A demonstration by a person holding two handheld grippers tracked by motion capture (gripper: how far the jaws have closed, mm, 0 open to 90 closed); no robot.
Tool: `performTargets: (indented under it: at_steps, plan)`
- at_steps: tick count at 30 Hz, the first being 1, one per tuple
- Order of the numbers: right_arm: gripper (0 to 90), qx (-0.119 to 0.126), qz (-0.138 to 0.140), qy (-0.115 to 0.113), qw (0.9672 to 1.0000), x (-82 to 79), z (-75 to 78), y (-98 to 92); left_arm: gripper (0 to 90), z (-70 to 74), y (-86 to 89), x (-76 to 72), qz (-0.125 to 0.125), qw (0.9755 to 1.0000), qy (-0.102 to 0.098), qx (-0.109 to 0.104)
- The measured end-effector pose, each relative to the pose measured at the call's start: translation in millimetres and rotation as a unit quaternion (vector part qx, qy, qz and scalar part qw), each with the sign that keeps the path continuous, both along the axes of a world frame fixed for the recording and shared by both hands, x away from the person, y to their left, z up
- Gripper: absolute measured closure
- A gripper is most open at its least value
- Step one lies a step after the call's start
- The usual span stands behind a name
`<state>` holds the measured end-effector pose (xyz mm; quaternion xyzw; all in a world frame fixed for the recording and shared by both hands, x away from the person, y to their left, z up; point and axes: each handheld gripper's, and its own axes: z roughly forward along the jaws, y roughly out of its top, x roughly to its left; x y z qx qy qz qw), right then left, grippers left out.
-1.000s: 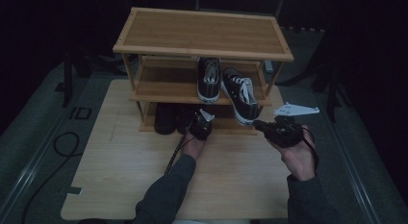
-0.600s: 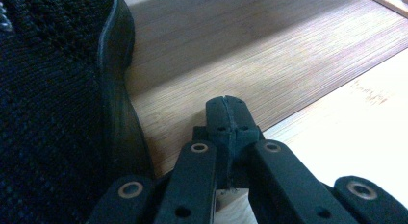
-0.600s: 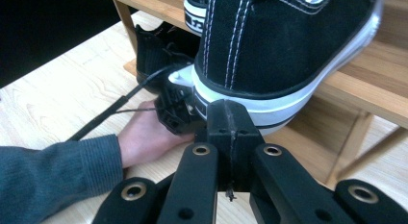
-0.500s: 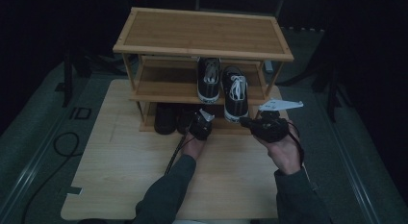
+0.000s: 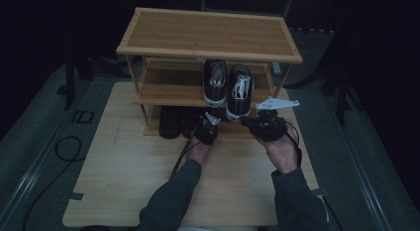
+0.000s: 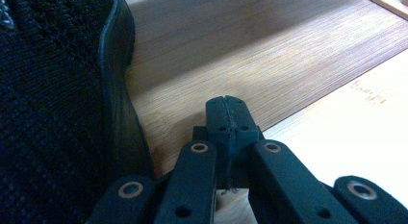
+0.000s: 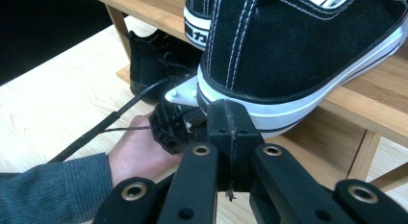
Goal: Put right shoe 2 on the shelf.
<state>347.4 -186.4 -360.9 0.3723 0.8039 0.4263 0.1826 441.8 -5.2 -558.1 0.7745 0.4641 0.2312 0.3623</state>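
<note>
While the right gripper [image 5: 246, 122], jaws pressed together on nothing, is nudging its tips against the heel, the black canvas sneaker [image 5: 239, 95] with white laces, white stitching and a white rubber sole is sitting on the middle shelf of the wooden shoe rack [image 5: 208, 35], its heel jutting over the front edge. Two such sneakers are standing side by side there, the second sneaker [image 5: 215, 82] touching it, and two dark shoes [image 5: 171, 122] are lying on the bottom shelf, where the left gripper [image 5: 204, 128] is resting fully closed and empty beside them.
</note>
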Motion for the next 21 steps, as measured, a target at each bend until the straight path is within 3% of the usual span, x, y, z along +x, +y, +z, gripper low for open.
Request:
performTargets:
  at_steps: [21]
  plan:
    - [90.0, -0.008, -0.009, -0.002, 0.9999, 14.2, -1.7, -0.4, 90.0, -0.1, 0.0, 0.1, 0.0, 1.0, -0.001, 0.0]
